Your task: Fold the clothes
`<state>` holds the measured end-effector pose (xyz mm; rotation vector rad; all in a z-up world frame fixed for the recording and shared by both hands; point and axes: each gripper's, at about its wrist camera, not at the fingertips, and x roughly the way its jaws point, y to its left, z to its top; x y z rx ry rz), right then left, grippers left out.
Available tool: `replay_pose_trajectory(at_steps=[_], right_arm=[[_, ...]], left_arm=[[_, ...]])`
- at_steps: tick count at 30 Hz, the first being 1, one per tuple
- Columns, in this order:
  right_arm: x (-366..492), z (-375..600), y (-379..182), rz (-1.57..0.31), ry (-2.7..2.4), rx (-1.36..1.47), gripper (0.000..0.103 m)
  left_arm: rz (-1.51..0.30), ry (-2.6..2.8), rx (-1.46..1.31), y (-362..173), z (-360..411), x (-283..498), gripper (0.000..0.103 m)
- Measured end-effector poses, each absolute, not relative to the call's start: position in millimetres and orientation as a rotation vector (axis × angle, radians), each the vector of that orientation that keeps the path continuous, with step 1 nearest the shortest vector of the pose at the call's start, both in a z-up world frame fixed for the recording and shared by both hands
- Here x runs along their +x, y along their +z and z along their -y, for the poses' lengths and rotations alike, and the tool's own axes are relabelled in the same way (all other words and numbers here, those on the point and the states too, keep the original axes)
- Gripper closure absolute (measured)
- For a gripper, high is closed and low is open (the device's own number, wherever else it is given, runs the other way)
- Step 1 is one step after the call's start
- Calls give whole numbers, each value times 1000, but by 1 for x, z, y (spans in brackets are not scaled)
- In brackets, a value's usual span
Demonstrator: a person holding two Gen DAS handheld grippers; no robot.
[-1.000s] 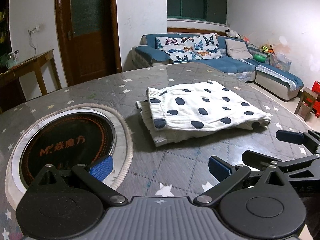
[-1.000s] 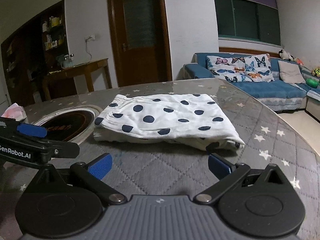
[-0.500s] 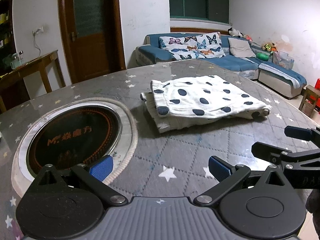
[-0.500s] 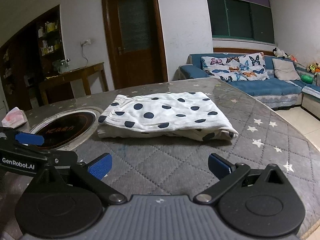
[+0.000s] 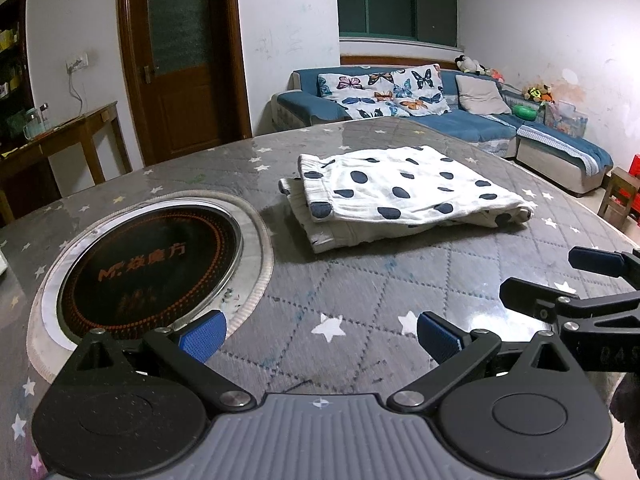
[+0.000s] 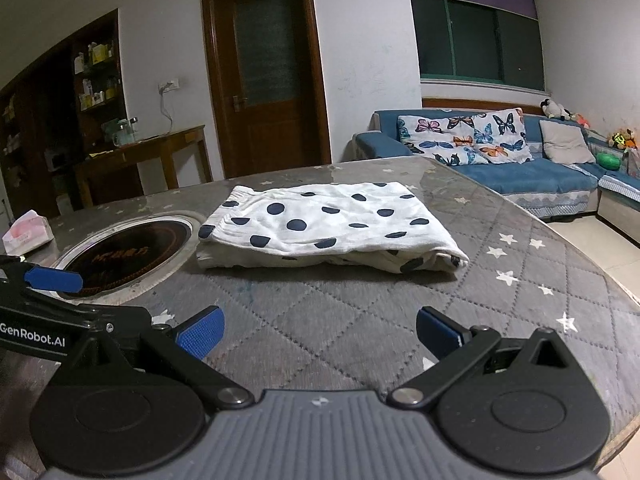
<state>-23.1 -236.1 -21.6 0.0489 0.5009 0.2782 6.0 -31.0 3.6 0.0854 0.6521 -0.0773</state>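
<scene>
Polka-dot garment (image 5: pixel 404 196) is seen folded on the table (image 5: pixel 400 280), beside an inset burner (image 5: pixel 148 268). Left gripper (image 5: pixel 320 332) and right gripper (image 6: pixel 318 330) are held apart, empty, near it. Lower layers are hidden.

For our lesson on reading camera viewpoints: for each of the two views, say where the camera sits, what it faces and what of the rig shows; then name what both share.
Left wrist: on the left hand-held gripper, open, facing the folded polka-dot garment; the right hand-held gripper intrudes at right.
Right wrist: on the right hand-held gripper, open, facing the garment; the left one intrudes at left.
Shared: garment, built-in cooktop, table, sofa.
</scene>
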Motion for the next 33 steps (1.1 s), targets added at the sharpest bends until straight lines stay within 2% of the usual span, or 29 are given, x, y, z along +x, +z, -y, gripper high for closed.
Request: replay_pose_trajectory(at_steps=[33], right_arm=[[-36, 234, -22, -490, 279, 70, 0]], left_arm=[[-631, -51, 63, 6, 27, -7, 0]])
